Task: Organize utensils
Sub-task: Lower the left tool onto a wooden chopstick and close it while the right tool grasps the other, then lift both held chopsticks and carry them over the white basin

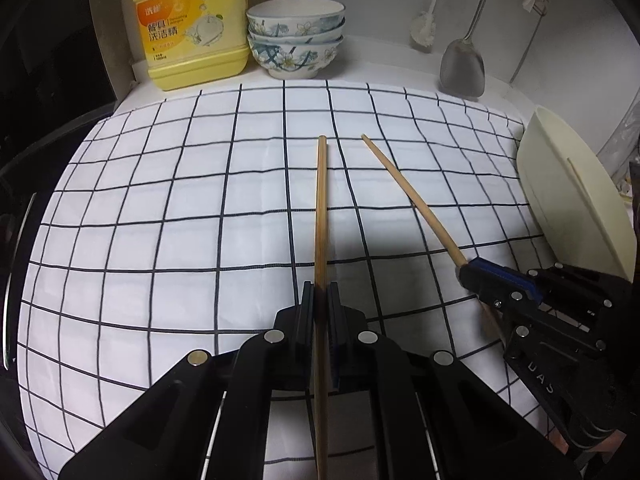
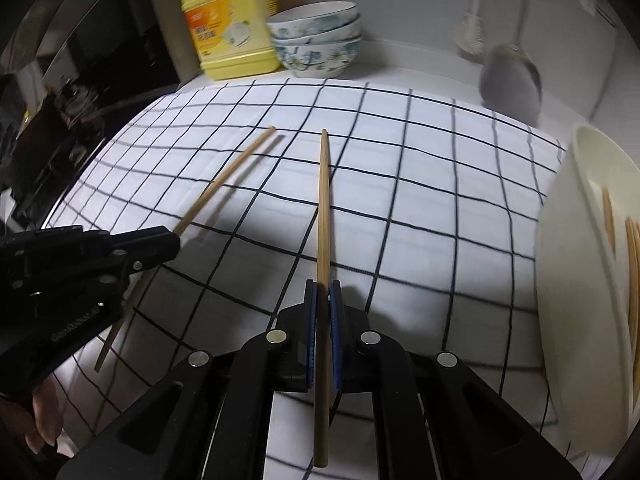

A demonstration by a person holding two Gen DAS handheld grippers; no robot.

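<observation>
We see a white cloth (image 1: 160, 208) with a thin black grid, smooth and flat. Over the cloth our left gripper (image 1: 320, 292) pinches one slim, round wooden chopstick (image 1: 321, 200), and our right gripper (image 2: 323, 292) pinches another chopstick (image 2: 323, 208), both tilted steeply down. Beside the cloth's right edge lies a smooth cream tray (image 2: 580, 240).

My black left gripper (image 1: 321, 294) is clamped on a long wooden chopstick (image 1: 321, 208) above the white black-checked cloth (image 1: 160, 200). To its right, my black right gripper (image 1: 464, 270) pinches a second wooden chopstick (image 1: 408, 196).
</observation>
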